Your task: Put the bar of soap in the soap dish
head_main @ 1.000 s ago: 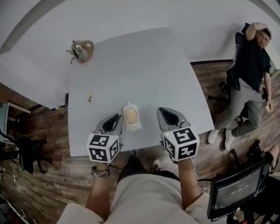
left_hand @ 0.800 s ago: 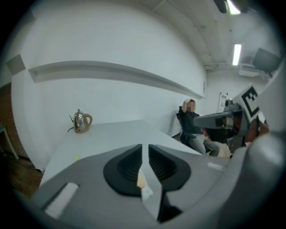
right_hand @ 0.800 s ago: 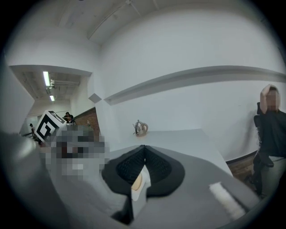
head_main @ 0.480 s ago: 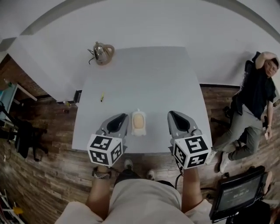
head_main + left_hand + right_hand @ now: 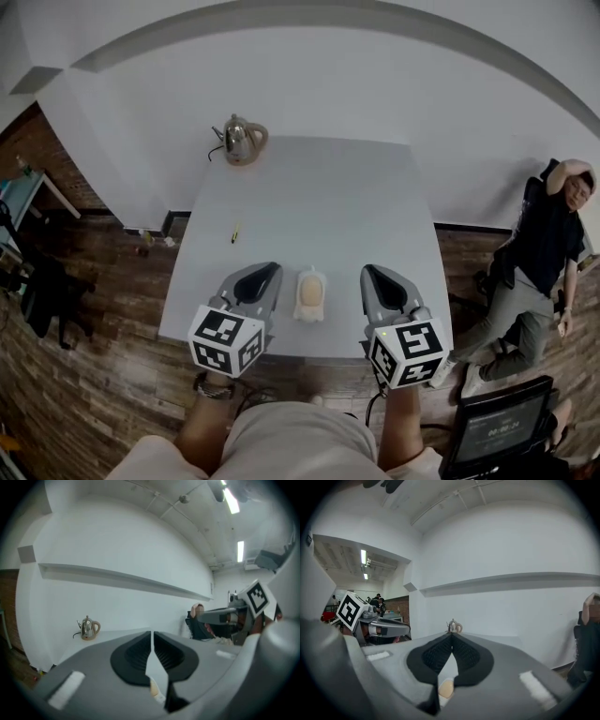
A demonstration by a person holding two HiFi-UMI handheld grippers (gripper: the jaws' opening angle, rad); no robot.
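Soap bar [image 5: 308,292], pale cream and oval, is sitting in the white plastic soap dish [image 5: 299,315] by the near edge of the grey table [image 5: 319,206], so I am judging the placing done. At left, my left gripper [image 5: 261,279] is hovering just beside the dish; its jaws have just been closing and are meeting with nothing between them. At right, my right gripper [image 5: 380,281] is likewise pinched together, empty. I am expecting the bar to be light, stiff and slick, best taken across its long sides.
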